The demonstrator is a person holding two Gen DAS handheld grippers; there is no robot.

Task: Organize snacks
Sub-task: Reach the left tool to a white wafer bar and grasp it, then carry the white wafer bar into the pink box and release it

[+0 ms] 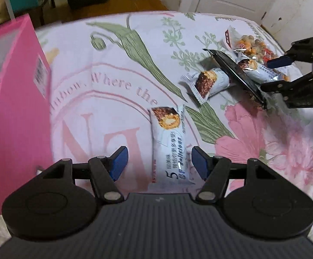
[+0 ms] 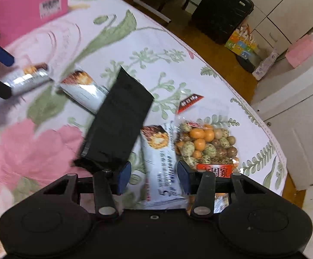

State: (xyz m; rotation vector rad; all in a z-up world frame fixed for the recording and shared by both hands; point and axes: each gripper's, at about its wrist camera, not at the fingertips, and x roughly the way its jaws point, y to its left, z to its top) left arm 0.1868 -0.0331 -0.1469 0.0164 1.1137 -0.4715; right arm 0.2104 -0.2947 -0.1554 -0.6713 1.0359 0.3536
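Observation:
My left gripper is open, its blue pads on either side of a white cake-bar packet lying on the floral cloth. A pink box stands at the left. My right gripper is open over another white cake-bar packet; it also shows in the left wrist view. A black packet lies tilted just left of it, partly over a third white packet. A clear bag of coated nuts lies to the right.
The table has a floral cloth and its far edge drops to a wooden floor. A black suitcase and white cabinets stand beyond. The pink box also shows in the right wrist view.

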